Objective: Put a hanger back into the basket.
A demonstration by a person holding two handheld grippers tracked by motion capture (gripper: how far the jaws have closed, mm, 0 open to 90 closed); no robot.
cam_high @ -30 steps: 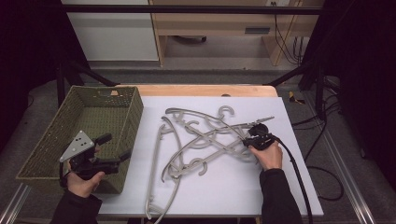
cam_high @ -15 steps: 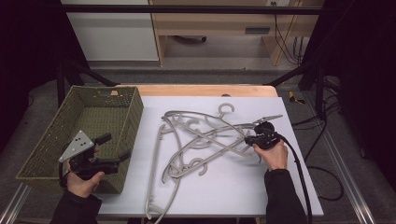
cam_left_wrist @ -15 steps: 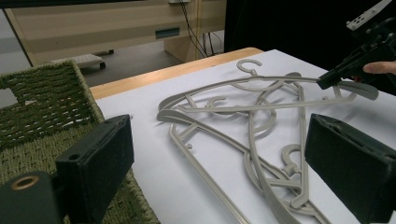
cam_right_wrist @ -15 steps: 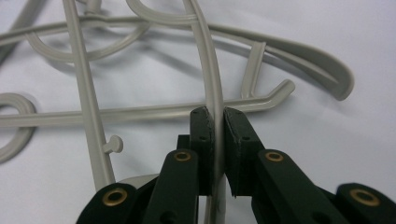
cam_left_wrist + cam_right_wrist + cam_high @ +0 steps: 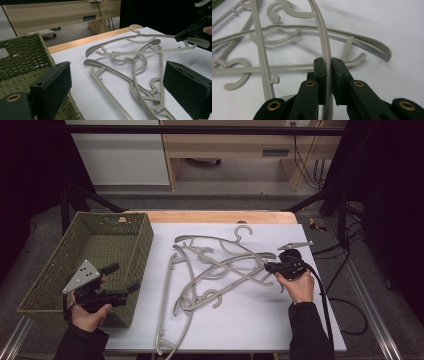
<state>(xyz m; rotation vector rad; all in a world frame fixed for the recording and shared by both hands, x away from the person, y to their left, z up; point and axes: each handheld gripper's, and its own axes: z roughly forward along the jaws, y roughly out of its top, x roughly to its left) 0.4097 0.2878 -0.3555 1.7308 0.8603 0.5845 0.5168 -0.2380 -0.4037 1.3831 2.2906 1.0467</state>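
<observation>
My right gripper (image 5: pixel 326 65) is clamped on the arm of one grey hanger (image 5: pixel 235 262) near the table's right edge (image 5: pixel 320 285). Its long axis runs leftward from my jaws, across the tangled pile (image 5: pixel 200 275), toward the basket (image 5: pixel 135 227) at the left edge. My left gripper (image 5: pixel 124 279) waits beside that basket, jaws apart, nearer the drop.

A tangle of grey hangers (image 5: pixel 215 270) lies on a white table (image 5: pixel 260 320), just right of a green woven basket (image 5: pixel 60 270). The right gripper (image 5: pixel 272 267), held in a hand (image 5: pixel 299 285) right of the tangle, is clamped on one hanger's end. The left gripper (image 5: pixel 127 279), jaws apart, hovers over the basket's near right corner.
</observation>
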